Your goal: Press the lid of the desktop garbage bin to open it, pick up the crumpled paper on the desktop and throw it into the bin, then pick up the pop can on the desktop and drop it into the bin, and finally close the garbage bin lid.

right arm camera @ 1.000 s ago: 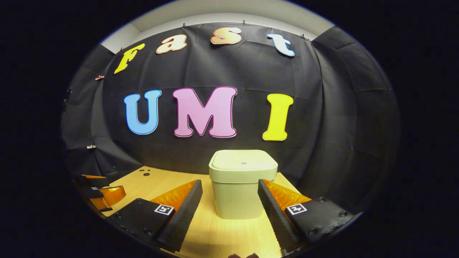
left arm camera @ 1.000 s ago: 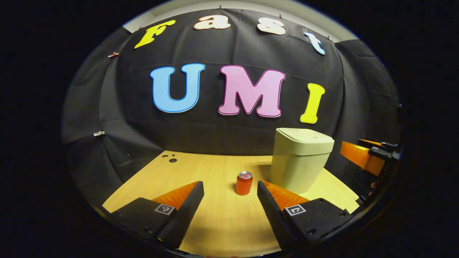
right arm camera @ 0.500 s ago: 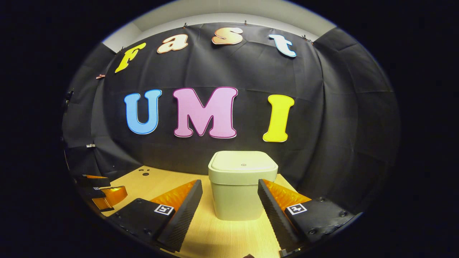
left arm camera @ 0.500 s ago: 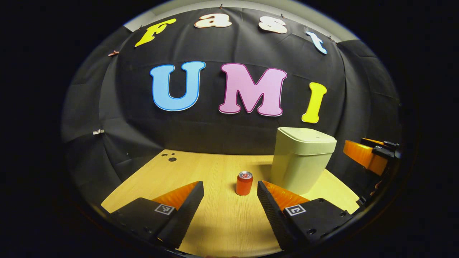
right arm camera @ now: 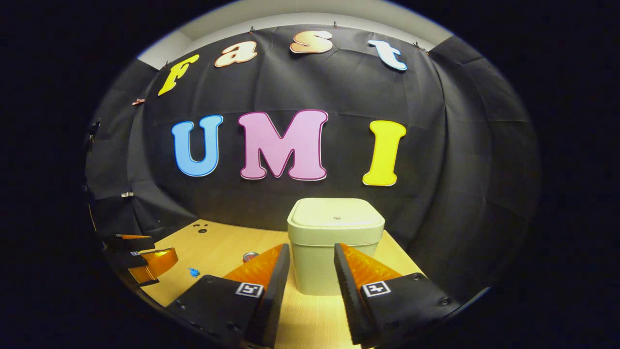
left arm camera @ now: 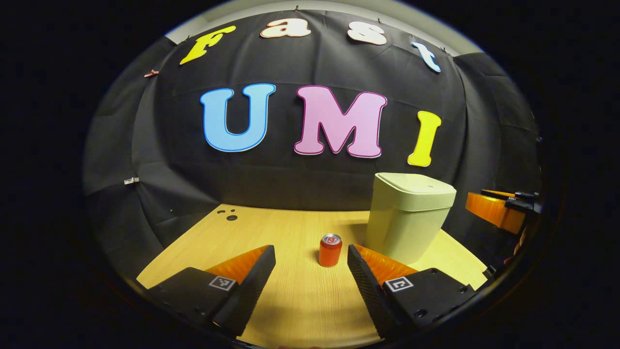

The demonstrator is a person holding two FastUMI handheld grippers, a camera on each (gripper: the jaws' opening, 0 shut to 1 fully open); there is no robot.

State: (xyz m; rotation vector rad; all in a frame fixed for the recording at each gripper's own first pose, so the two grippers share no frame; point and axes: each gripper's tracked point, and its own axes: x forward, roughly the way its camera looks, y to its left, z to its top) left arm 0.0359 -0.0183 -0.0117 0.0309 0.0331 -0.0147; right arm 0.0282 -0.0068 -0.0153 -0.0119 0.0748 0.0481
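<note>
Bin (right arm camera: 334, 252) stood on the tabletop (left arm camera: 290, 300), lid (right arm camera: 334, 218) shut; pop can (left arm camera: 330, 250) upright near it. I had the right tool (right arm camera: 310, 286) narrowed, empty, facing the bin; left tool (left arm camera: 310, 286) wide, empty, aimed at the can. I judged lid-press current: come down squarely on the lid centre, avoid shoving the bin

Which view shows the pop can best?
The left gripper view: the pop can stands upright and whole on the wooden desktop, ahead of the jaws and left of the garbage bin. In the right gripper view, only the can's top peeks out behind a finger.
</note>
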